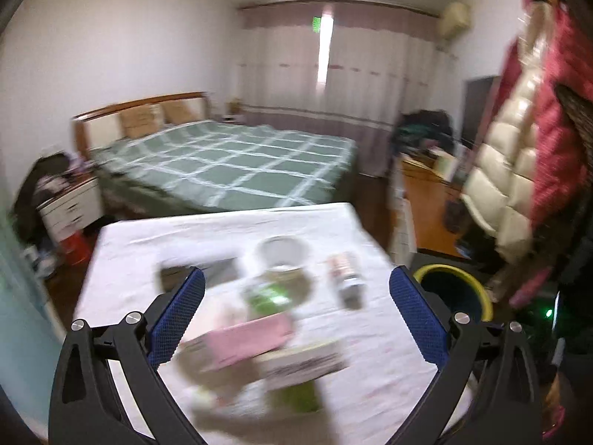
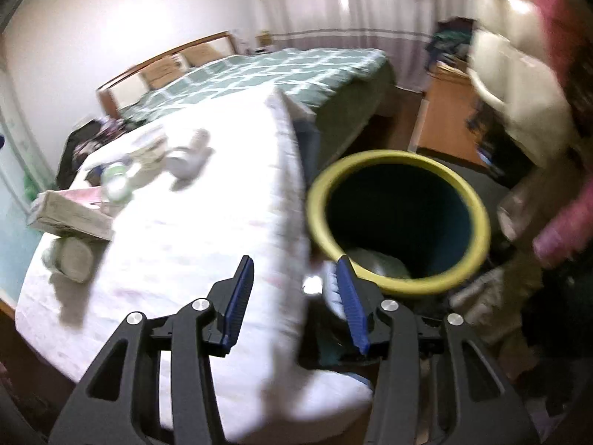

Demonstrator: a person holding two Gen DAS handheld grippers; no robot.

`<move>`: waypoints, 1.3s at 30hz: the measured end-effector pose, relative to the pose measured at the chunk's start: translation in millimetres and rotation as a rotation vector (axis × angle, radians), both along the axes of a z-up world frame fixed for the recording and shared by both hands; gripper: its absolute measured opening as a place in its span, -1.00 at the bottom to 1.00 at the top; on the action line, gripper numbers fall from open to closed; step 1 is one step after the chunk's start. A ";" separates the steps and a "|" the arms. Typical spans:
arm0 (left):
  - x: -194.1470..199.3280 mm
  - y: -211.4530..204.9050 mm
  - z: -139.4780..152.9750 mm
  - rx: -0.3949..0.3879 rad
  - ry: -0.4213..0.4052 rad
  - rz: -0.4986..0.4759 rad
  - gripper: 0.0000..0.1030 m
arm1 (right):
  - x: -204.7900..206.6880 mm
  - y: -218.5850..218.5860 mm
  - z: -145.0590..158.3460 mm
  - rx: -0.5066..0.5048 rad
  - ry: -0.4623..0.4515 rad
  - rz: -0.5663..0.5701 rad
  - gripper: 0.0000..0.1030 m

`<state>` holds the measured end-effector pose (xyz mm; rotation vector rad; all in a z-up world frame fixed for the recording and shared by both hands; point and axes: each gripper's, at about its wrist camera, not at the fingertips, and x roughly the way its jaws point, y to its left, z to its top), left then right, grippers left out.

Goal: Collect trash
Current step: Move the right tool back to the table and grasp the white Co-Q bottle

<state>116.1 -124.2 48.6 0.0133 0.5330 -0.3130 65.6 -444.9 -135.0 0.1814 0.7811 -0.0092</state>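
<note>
Bin (image 2: 398,218) beside table (image 2: 207,259), pale trash inside; both grippers' jaws apart, empty.

A bin with a yellow rim (image 2: 481,218) and dark inside is standing upright on the floor just beside the right edge of the white-covered surface (image 2: 207,259), something pale lying at its bottom (image 2: 378,263). The trash is lying scattered toward the surface's far left part, all blurred: a flat cardboard box with a pink panel (image 1: 244,341) near the left edge, a clear bottle with a green label (image 1: 267,296) behind it, a round pale container (image 1: 281,252) farther back, a small tube-like item (image 1: 346,274) to its right, and a pale cup on its side (image 2: 72,259) nearer the front
</note>
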 end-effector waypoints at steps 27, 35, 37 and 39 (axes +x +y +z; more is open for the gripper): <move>-19.8 119.5 -62.5 -0.094 0.085 0.132 0.91 | 237.4 104.2 -15.3 -0.028 0.197 0.036 0.08; -19.2 106.7 -67.9 -0.088 0.099 0.101 0.91 | 249.8 97.4 -34.5 -0.039 0.239 0.027 -0.12; -18.4 103.5 -68.3 -0.089 0.100 0.098 0.91 | 248.3 95.8 -34.4 -0.041 0.235 0.027 -0.13; -18.8 100.9 -67.2 -0.090 0.100 0.094 0.91 | 243.7 94.1 -32.4 -0.023 0.227 0.038 -0.13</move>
